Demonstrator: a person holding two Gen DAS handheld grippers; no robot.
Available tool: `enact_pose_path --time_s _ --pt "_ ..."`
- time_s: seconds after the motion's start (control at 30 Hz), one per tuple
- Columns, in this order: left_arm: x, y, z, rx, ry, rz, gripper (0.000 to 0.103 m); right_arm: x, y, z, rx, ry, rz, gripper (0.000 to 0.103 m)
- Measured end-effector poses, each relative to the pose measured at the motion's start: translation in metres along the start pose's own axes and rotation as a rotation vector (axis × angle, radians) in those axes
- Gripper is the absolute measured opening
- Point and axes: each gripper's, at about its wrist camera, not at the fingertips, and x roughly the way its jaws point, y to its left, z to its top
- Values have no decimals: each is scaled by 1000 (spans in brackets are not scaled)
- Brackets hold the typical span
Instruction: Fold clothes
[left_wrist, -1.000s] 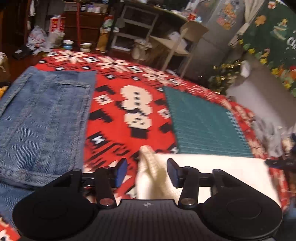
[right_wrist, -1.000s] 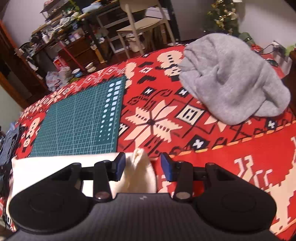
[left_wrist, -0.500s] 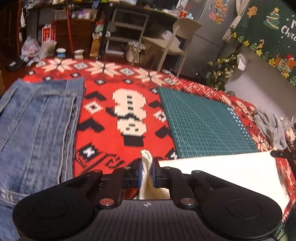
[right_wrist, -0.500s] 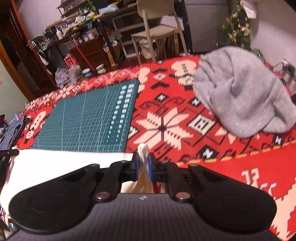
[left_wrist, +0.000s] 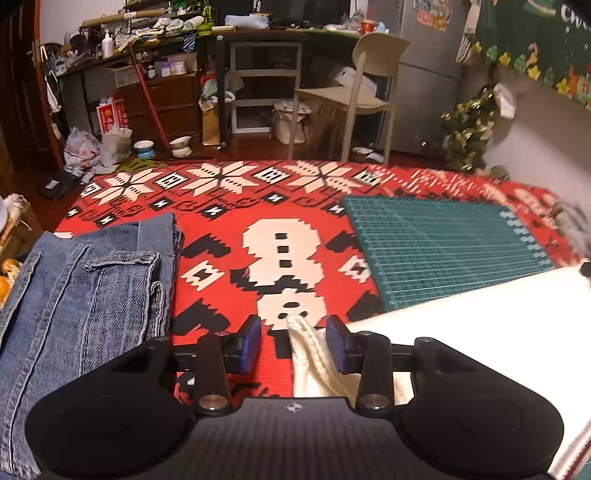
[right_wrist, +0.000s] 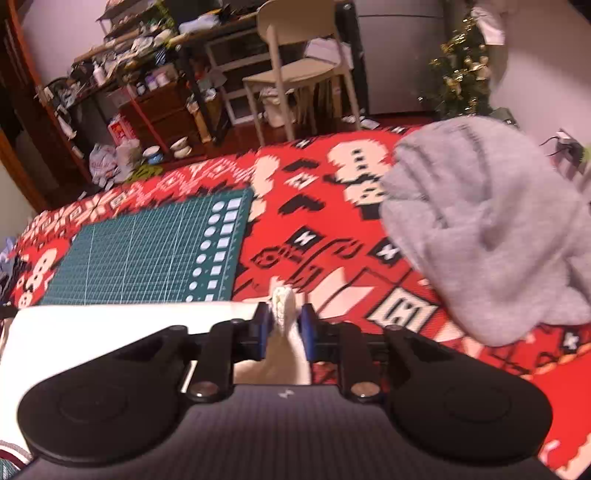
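Your left gripper (left_wrist: 293, 341) has just been opening, its jaws now apart with a corner of the white garment (left_wrist: 461, 314) loose between them, while your right gripper (right_wrist: 286, 326), also opening, stands narrowly parted around the other bunched corner, the garment spreading toward 9 o'clock over the green cutting mat (right_wrist: 147, 251).

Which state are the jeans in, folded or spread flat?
Folded: the jeans lie in stacked denim layers, edges overlapping.

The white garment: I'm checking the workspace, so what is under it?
The white garment covers the near edge of the green cutting mat, which lies on the red patterned cloth. Whatever else lies beneath is hidden.
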Motion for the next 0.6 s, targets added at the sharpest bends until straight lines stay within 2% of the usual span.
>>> enact_pose_path --time_s 0.07,0.13,0.17,0.27,0.37,0.5,0.6 --pt "-10 5 -1 -36 -8 -16 38 -15 -1 -1 -21 -19 -10 21" --pt "-21 9 -3 -72 -18 -37 37 -30 2 -5 -49 -26 4 17" --pt "-27 10 -5 -90 -24 -57 34 -37 4 -8 -56 -23 19 12" --pt "-37 9 -13 -130 -13 -130 18 -44 9 -22 -52 27 48 11" --pt "-39 6 -27 -148 24 -181 16 -43 14 -38 -45 73 62 11" --pt "-36 4 -52 -148 88 -167 13 -40 13 -50 -32 106 52 6" --pt "-47 7 -66 -139 64 -176 12 -49 9 -59 -10 122 49 5"
